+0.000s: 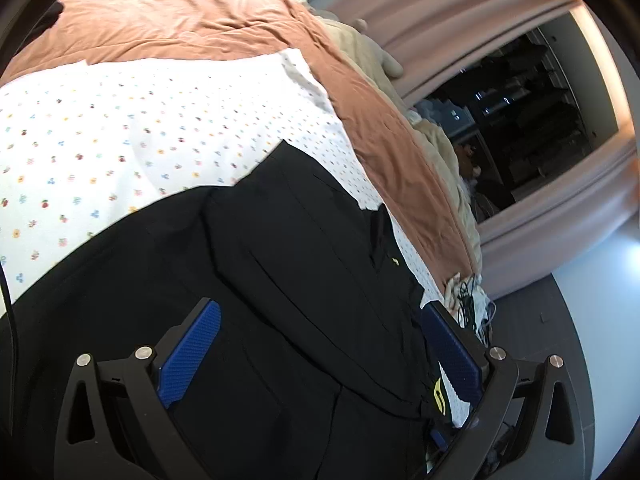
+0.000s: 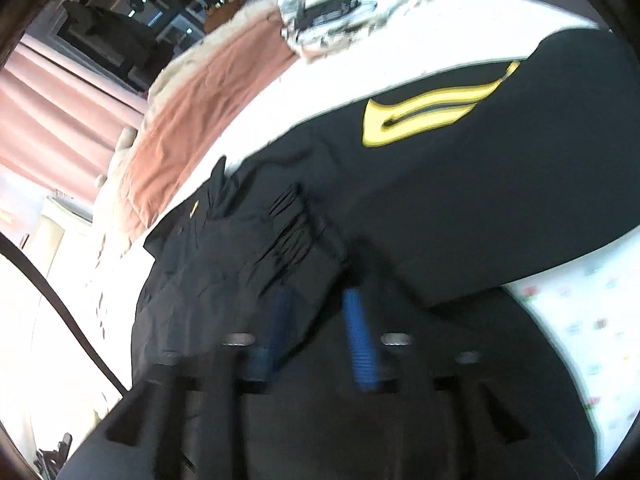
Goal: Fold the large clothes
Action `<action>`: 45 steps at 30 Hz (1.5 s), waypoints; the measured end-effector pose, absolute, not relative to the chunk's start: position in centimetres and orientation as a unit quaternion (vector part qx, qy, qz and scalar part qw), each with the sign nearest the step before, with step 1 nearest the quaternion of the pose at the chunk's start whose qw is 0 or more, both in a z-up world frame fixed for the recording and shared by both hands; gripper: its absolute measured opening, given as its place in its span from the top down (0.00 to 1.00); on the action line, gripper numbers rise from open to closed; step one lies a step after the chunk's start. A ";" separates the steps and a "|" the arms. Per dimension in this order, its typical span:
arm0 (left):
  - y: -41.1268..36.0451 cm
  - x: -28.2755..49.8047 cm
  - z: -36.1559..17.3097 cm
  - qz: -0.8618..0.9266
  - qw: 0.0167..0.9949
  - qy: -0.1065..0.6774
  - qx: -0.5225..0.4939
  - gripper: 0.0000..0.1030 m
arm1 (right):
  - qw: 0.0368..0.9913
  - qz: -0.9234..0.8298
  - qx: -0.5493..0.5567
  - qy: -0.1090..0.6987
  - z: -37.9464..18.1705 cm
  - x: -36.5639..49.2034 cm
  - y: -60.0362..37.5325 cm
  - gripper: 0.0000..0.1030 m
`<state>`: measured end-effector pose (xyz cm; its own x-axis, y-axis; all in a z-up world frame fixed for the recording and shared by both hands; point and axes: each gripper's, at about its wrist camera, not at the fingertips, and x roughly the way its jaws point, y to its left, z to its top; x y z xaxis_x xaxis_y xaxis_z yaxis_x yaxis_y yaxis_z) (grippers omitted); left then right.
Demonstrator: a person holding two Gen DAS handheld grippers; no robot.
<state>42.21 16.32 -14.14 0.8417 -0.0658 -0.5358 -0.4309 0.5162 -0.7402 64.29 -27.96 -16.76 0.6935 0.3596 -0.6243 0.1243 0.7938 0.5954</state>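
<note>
Black garment (image 1: 304,264) shows its yellow logo (image 2: 424,114) large only in right wrist view

The left gripper (image 1: 320,332) hangs over a black garment (image 1: 280,280) spread on a white sheet printed with small flowers (image 1: 120,132). Its 2 blue-padded fingers (image 1: 192,352) stand wide apart, with the dark cloth lying below them and nothing pinched between the pads. A small yellow mark (image 1: 439,396) shows on the garment near the right-hand finger. Beyond the sheet lies a rust-brown blanket (image 1: 192,20), with beige bedding (image 1: 360,44) along its far edge. Pink curtains (image 1: 440,0) frame a dark window (only faint lights are visible in it). A tangle of black cables (image 1: 472,304) sits at the bed's edge.
</note>
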 end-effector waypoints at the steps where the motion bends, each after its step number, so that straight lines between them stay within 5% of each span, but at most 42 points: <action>1: 16.1 42.3 -14.1 0.106 0.833 0.261 -0.477 0.00 | 0.869 0.064 0.316 0.376 -16.4 63.5 -28.9 0.42; 23: 13.5 43.8 -13.8 0.082 0.842 0.287 -0.449 0.00 | 0.841 -0.100 0.438 0.302 -19.8 55.3 -46.0 0.42; 27: 13.6 43.8 -14.0 0.088 0.840 0.287 -0.452 0.00 | 0.856 -0.109 0.432 0.263 -20.0 55.5 -46.3 0.92; 28: 13.6 43.8 -14.0 0.088 0.839 0.287 -0.454 0.00 | 0.857 -0.108 0.433 0.256 -20.0 55.5 -46.4 0.97; 45: 13.8 43.6 -13.7 0.077 0.837 0.277 -0.465 0.00 | 0.931 0.108 0.311 0.155 -6.0 52.9 -32.8 1.00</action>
